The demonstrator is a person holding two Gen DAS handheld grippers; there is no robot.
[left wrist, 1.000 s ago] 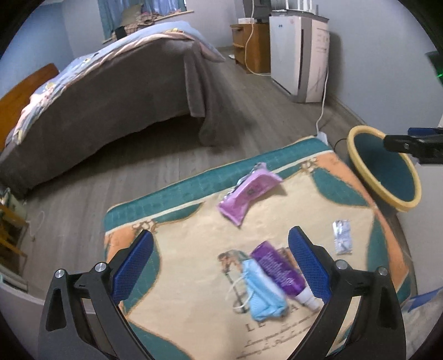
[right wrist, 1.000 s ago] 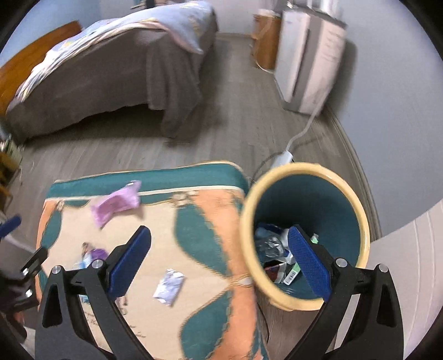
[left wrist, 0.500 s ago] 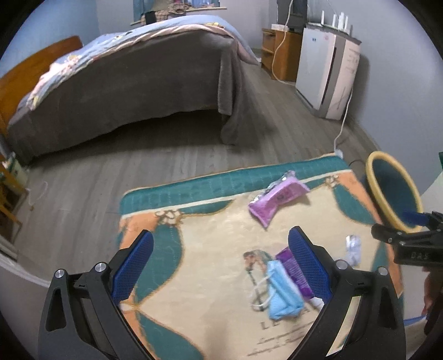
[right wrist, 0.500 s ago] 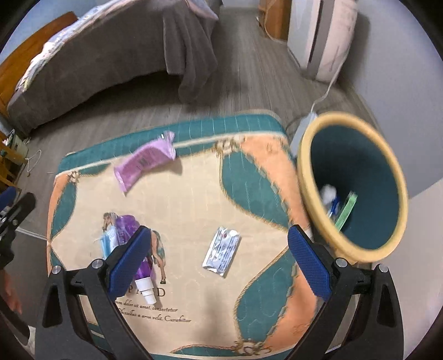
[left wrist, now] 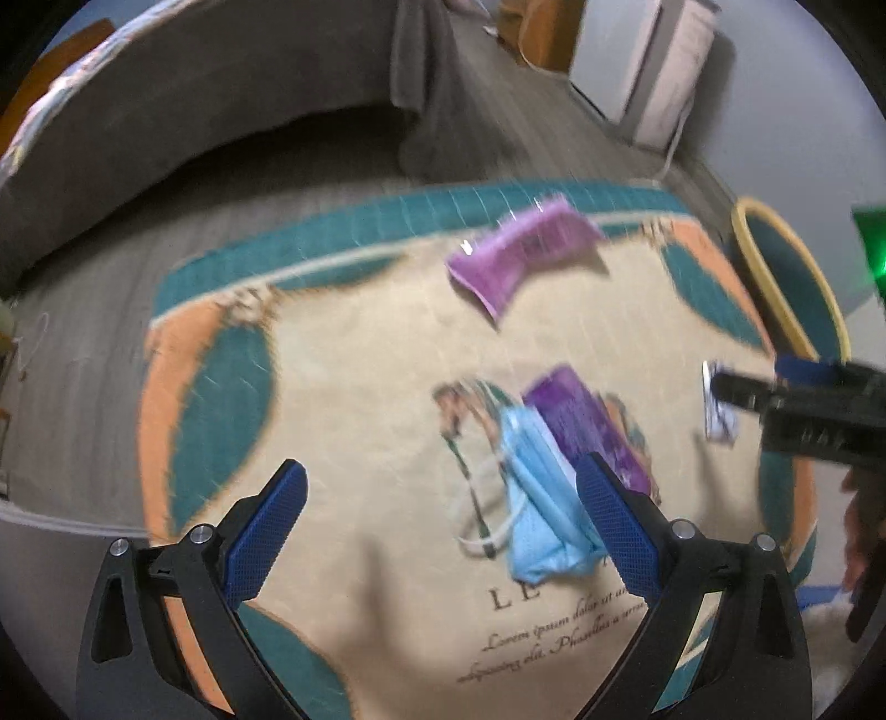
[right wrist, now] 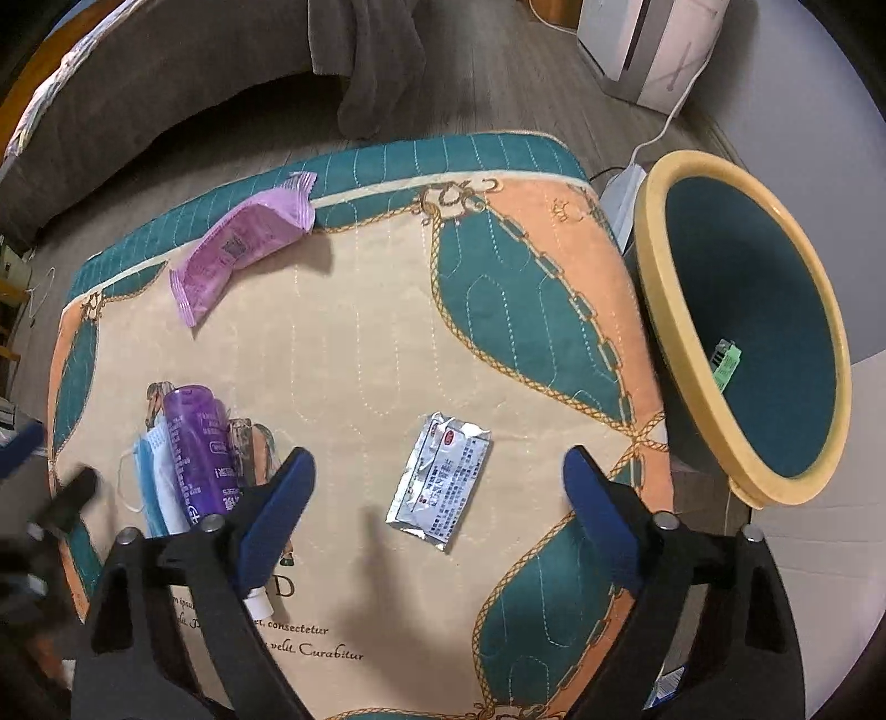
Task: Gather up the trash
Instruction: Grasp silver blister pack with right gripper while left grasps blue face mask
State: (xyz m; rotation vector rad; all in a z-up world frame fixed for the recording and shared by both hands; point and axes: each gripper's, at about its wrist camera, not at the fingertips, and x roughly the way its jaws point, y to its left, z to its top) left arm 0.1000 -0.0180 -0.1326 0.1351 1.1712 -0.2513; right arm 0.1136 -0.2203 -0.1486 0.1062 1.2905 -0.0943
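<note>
On the patterned cloth [right wrist: 360, 343] lie a silver foil sachet [right wrist: 441, 481], a purple tube [right wrist: 200, 450] over a blue face mask [right wrist: 150, 476], and a pink wrapper [right wrist: 243, 243]. My right gripper [right wrist: 437, 498] is open and empty just above the sachet. My left gripper [left wrist: 440, 526] is open and empty above the mask [left wrist: 540, 498] and tube [left wrist: 584, 421]. The pink wrapper [left wrist: 520, 252] lies farther off. The yellow-rimmed teal bin [right wrist: 742, 327] stands off the cloth's right edge and holds some trash.
A bed with a grey cover [right wrist: 166, 83] stands beyond the cloth. A white appliance [right wrist: 648, 39] and its cable stand by the far wall. The right gripper shows in the left wrist view [left wrist: 786, 393] over the sachet [left wrist: 717, 410].
My right gripper swung from over the bin to above the sachet on the cloth. My left gripper dropped closer to the mask and tube.
</note>
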